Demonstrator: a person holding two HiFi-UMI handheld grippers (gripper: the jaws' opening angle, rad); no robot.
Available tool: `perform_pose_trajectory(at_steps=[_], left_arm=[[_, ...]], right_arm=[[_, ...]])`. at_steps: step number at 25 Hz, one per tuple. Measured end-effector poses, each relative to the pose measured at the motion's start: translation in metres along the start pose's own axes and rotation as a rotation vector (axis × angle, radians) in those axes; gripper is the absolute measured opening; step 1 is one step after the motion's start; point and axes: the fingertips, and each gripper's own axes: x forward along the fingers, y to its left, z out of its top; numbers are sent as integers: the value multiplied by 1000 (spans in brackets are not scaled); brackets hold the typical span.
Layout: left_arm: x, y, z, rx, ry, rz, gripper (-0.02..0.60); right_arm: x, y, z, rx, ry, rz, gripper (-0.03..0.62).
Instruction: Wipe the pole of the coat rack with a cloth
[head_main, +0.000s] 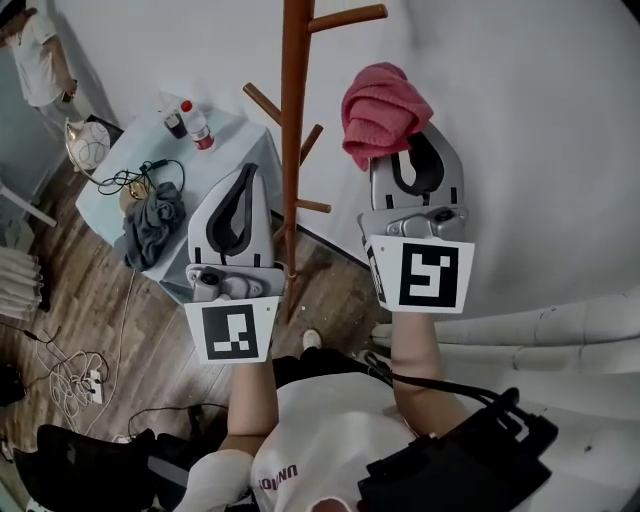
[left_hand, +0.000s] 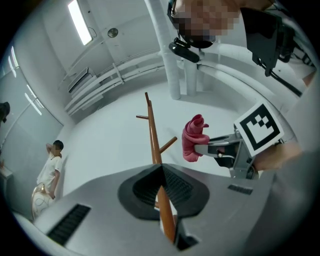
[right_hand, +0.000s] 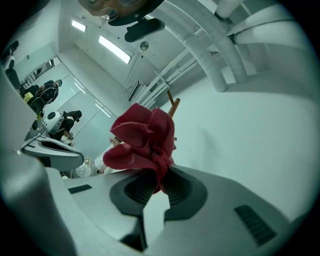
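The brown wooden coat rack pole (head_main: 294, 120) rises up the middle of the head view, with short pegs (head_main: 345, 17) on it. My right gripper (head_main: 403, 152) is to the right of the pole, a small gap away, shut on a bunched red cloth (head_main: 383, 108). The cloth (right_hand: 145, 137) fills the right gripper view above the jaws (right_hand: 160, 182). My left gripper (head_main: 255, 172) hangs just left of the pole, its tips together and nothing held. In the left gripper view the pole (left_hand: 151, 130) runs up beyond the closed tips (left_hand: 161, 167), and the cloth (left_hand: 194, 137) shows to its right.
A small table (head_main: 105, 205) at the left carries bottles (head_main: 196, 124), a grey rag (head_main: 154, 226) and cables. More cable lies on the wood floor (head_main: 70, 380). White pipes (head_main: 520, 328) run low on the right. A person (head_main: 36, 55) stands at the far left. A white wall lies behind the rack.
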Motion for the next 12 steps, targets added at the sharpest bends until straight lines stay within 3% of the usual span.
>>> perform_pose_trajectory(at_steps=[4, 12], left_arm=[[17, 5, -11, 15, 32, -9, 12], [46, 38, -11, 22, 12, -29, 12]], right_arm=[[26, -2, -1, 36, -38, -6, 48], [64, 9, -3, 4, -49, -23, 48]])
